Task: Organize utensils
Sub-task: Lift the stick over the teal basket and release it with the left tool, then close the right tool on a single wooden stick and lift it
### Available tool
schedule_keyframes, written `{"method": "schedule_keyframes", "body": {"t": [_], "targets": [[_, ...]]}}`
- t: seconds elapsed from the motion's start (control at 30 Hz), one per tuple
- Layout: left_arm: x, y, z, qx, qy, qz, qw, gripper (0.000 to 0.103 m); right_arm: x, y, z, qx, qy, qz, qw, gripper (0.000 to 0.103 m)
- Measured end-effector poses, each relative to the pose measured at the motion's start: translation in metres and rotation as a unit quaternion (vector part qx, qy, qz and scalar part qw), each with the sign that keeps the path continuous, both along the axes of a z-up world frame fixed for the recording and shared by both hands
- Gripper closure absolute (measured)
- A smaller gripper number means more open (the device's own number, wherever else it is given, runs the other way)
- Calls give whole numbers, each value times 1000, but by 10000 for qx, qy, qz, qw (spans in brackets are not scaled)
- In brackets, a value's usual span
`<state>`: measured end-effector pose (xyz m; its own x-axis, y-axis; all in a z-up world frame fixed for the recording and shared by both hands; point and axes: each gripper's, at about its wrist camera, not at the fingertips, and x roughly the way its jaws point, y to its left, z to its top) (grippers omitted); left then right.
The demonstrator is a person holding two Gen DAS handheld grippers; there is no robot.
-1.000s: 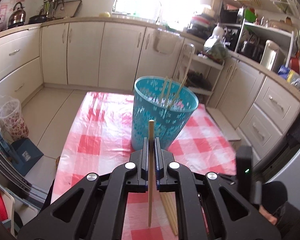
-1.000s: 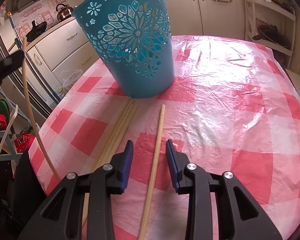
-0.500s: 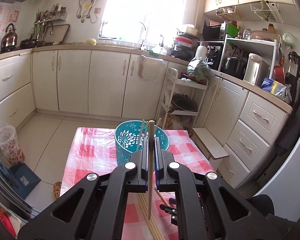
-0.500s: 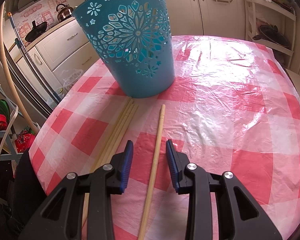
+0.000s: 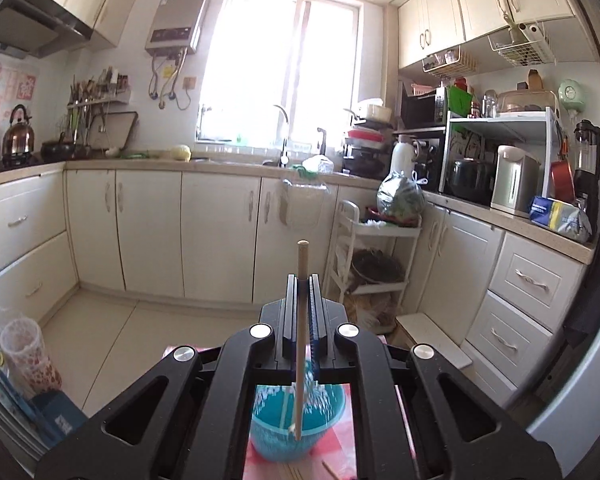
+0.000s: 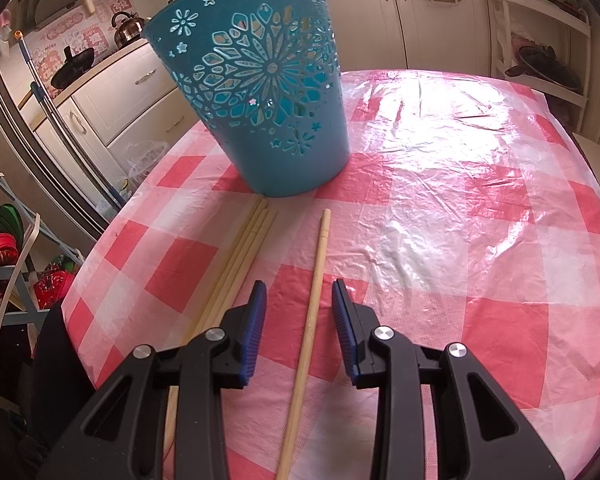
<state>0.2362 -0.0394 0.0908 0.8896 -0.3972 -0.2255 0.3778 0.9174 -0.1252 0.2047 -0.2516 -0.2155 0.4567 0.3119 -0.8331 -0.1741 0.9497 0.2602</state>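
My left gripper point(image 5: 302, 280) is shut on a wooden chopstick point(image 5: 301, 344) that stands upright, its lower end over the open mouth of the blue cut-out basket point(image 5: 276, 436) below. In the right wrist view the basket point(image 6: 260, 92) stands on the pink checked tablecloth point(image 6: 440, 200). My right gripper point(image 6: 299, 296) is open low over the table, its jaws either side of a single chopstick point(image 6: 314, 292) that lies there. A bundle of several chopsticks point(image 6: 236, 264) lies just left of it.
The table's left edge point(image 6: 100, 248) drops to a rack with red and green items point(image 6: 0, 240). Kitchen cabinets point(image 5: 148, 232), a white trolley point(image 5: 376, 264) and a loaded counter point(image 5: 512, 192) surround the table. Some sticks stand inside the basket.
My left gripper has risen and tilted up with its chopstick, so the basket now sits low under it. The right gripper and the chopsticks on the table have not moved.
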Motion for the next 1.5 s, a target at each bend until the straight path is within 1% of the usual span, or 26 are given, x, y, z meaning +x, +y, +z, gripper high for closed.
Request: {"method": "schedule_keyframes", "body": {"t": [0.1,0.17,0.23,0.4,0.5,0.53,0.6,0.67,0.73,0.8,0.87,0.97,1.0,1.03,1.1,1.13,1.17,1.3,1.5], "targets": [[25,-15,-7,105,-85,82,9999,98,0,-2,-1,33,6,0,10000,69],[47,-25,-22,153,-8,94,9998,98,1,-2,-1,39,8,7,10000,68],[66,-36,-42,318,118,180,9993,98,1,-1,-1,31,5,23,10000,67],[104,-52,-100,755,663,309,9945,98,0,3,0,-67,-15,78,9999,66],[111,-48,-126,854,1009,376,9905,98,1,4,0,-84,-10,97,9999,66],[110,-45,-130,842,1076,392,9899,97,1,4,0,-66,-4,93,9999,66],[102,-33,-137,769,1120,473,9896,85,1,2,-1,-4,8,67,10000,66],[88,-17,-142,640,1122,611,9897,59,1,1,-1,18,11,47,10000,66],[74,2,-146,507,1135,720,9896,52,2,1,-1,9,9,25,10000,66],[60,21,-156,424,1213,812,9884,47,3,1,0,-21,8,-17,10000,68],[49,38,-170,393,1350,917,9858,37,6,1,0,-80,14,-62,9999,69],[36,57,-206,429,1728,961,9793,35,10,6,0,-262,20,-70,9996,70],[32,62,-219,426,1874,1001,9762,35,11,10,0,-396,11,-57,9992,71],[29,67,-231,373,2010,1016,9736,35,11,13,0,-529,0,-37,9986,74],[22,71,-248,308,2159,976,9710,35,12,19,0,-916,-44,9,9958,85],[20,71,-254,325,2178,971,9706,35,13,21,0,-1075,-60,27,9942,94],[18,71,-260,325,2196,946,9705,35,13,22,0,-1171,-61,61,9931,96],[17,67,-268,277,2263,785,9705,35,10,23,3,-1246,122,152,9920,96],[9,47,-266,476,2170,560,9734,29,4,21,5,-1381,186,296,9898,95]]}}
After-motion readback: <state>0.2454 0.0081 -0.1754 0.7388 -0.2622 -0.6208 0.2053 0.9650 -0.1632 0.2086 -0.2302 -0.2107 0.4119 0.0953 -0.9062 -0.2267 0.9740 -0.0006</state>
